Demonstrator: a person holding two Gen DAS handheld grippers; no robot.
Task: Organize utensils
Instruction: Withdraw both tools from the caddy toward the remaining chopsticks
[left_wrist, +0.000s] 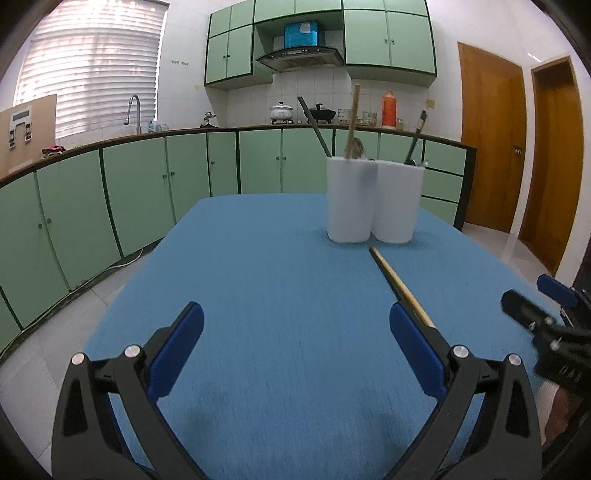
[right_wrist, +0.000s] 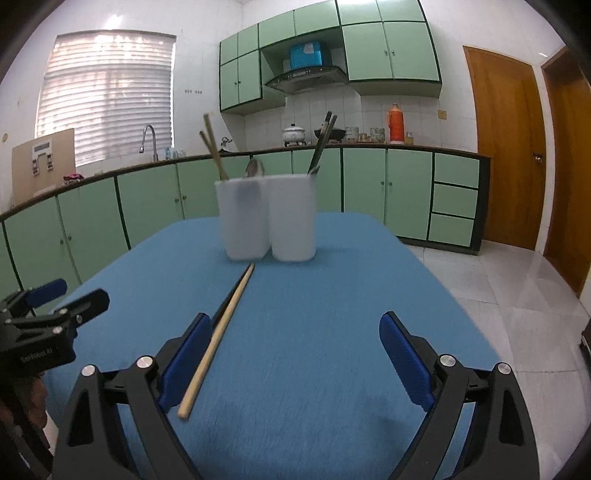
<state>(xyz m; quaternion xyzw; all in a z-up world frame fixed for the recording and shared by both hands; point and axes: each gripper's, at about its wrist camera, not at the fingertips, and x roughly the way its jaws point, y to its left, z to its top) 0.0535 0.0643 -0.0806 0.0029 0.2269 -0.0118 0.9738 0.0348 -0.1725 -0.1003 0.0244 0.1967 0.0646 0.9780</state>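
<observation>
A wooden chopstick (right_wrist: 218, 334) lies on the blue tablecloth (right_wrist: 314, 332), with a dark chopstick (right_wrist: 225, 302) beside it; they also show in the left wrist view (left_wrist: 400, 286). Two white holders stand side by side at the far end: the left holder (right_wrist: 245, 219) has wooden chopsticks and a spoon, the right holder (right_wrist: 293, 218) has dark utensils. They appear in the left wrist view too (left_wrist: 351, 199) (left_wrist: 397, 201). My right gripper (right_wrist: 295, 363) is open, the loose chopstick just inside its left finger. My left gripper (left_wrist: 295, 349) is open and empty.
Green kitchen cabinets (left_wrist: 147, 192) and a counter with a sink tap (left_wrist: 133, 110) run behind the table. Wooden doors (right_wrist: 506, 147) stand at the right. Each gripper sees the other at its side: the right one (left_wrist: 546, 325), the left one (right_wrist: 48, 321).
</observation>
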